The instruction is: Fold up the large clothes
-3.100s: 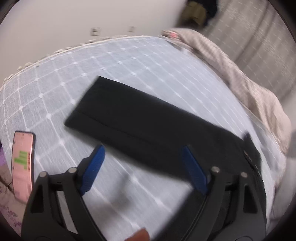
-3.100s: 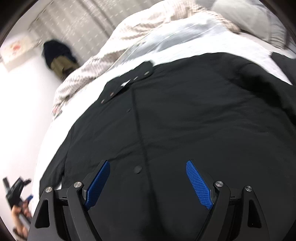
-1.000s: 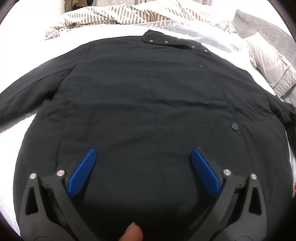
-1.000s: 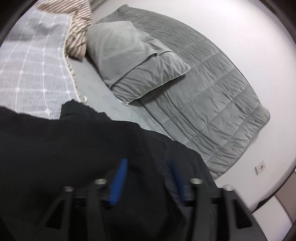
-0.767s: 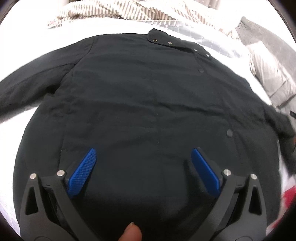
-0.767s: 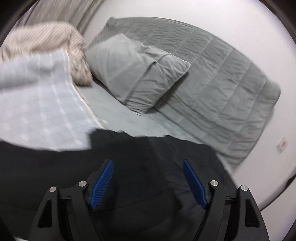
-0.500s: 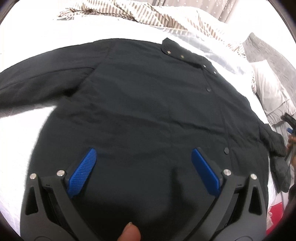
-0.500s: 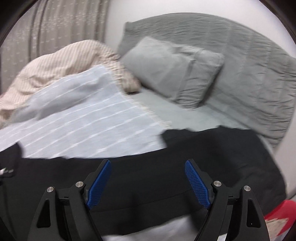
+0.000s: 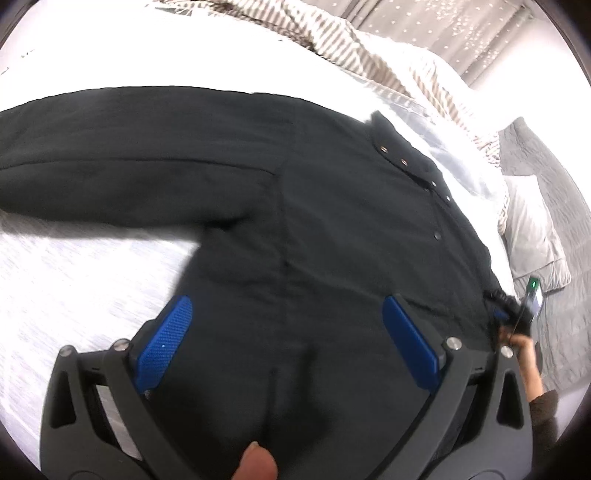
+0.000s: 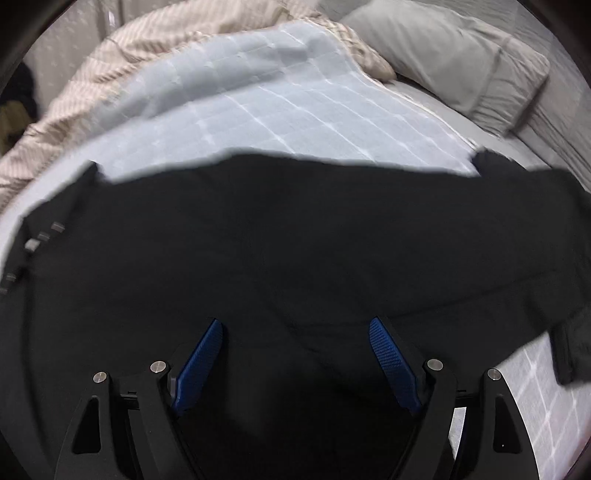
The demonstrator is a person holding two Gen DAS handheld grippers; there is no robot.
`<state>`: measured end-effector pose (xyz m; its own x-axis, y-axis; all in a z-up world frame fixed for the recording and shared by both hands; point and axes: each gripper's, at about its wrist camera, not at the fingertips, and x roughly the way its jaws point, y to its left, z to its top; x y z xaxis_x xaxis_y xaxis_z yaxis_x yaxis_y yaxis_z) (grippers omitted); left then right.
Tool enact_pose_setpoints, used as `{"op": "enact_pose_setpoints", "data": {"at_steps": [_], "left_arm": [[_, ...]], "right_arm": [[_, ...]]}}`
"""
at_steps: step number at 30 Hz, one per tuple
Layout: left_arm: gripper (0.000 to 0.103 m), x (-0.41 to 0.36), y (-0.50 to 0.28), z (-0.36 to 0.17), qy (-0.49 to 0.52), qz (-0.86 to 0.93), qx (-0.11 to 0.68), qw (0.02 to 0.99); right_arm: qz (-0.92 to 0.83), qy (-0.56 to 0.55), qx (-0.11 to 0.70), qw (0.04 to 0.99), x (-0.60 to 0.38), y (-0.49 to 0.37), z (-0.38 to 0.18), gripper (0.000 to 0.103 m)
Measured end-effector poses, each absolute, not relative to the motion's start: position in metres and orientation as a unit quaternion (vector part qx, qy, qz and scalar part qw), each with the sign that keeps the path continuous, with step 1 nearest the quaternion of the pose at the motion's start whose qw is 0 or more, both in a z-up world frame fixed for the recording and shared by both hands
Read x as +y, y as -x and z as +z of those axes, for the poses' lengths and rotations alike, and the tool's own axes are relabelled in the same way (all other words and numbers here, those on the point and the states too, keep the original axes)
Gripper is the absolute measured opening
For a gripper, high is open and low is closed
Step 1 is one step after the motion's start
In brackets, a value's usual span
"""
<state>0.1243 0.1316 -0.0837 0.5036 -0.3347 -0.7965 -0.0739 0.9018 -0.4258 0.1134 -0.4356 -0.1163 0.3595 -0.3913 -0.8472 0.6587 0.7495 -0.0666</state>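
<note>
A large black jacket point(image 9: 332, 229) lies spread flat on the bed, collar with snaps at the upper right and one sleeve point(image 9: 110, 162) stretched out to the left. My left gripper point(image 9: 288, 332) is open and empty above the jacket's lower body. The jacket also fills the right wrist view point(image 10: 295, 240), its other sleeve point(image 10: 535, 258) reaching to the right. My right gripper point(image 10: 295, 347) is open and empty over the jacket; it also shows in a hand at the right edge of the left wrist view point(image 9: 513, 314).
The bed has a pale blue grid-pattern cover point(image 10: 277, 107). A beige striped duvet point(image 10: 110, 62) is bunched at the far side. A grey pillow point(image 10: 461, 55) and grey quilted headboard point(image 9: 554, 206) lie at the right. Curtains point(image 9: 461, 33) hang behind.
My left gripper has swung left, so the left sleeve now shows in full. My right gripper has turned from the pillow side onto the jacket's shoulder and sleeve. Both stay open.
</note>
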Motion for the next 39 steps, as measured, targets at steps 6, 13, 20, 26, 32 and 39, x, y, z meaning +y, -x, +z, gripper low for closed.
{"op": "enact_pose_setpoints", "data": {"at_steps": [6, 13, 20, 26, 32, 39], "left_arm": [[0.102, 0.194, -0.130, -0.090, 0.286, -0.016, 0.497, 0.819], [0.102, 0.241, -0.124, -0.095, 0.342, 0.020, 0.469, 0.814], [0.102, 0.282, -0.120, -0.114, 0.392, 0.067, 0.426, 0.813], [0.100, 0.318, -0.116, -0.130, 0.432, 0.082, 0.368, 0.819], [0.028, 0.345, -0.134, -0.134, 0.382, 0.129, 0.347, 0.847], [0.009, 0.317, -0.138, -0.063, 0.360, 0.093, 0.284, 0.884]], "right_arm": [[-0.331, -0.149, 0.472, 0.803, -0.413, -0.102, -0.090, 0.086], [-0.277, -0.162, 0.438, 0.840, -0.364, -0.072, -0.060, 0.086], [-0.252, -0.182, 0.397, 0.864, -0.329, -0.048, -0.049, 0.086], [-0.206, -0.170, 0.432, 0.862, -0.315, -0.053, -0.079, 0.086], [-0.194, -0.150, 0.433, 0.867, -0.317, -0.055, -0.082, 0.086], [-0.193, -0.187, 0.427, 0.864, -0.337, -0.047, -0.081, 0.086]]}}
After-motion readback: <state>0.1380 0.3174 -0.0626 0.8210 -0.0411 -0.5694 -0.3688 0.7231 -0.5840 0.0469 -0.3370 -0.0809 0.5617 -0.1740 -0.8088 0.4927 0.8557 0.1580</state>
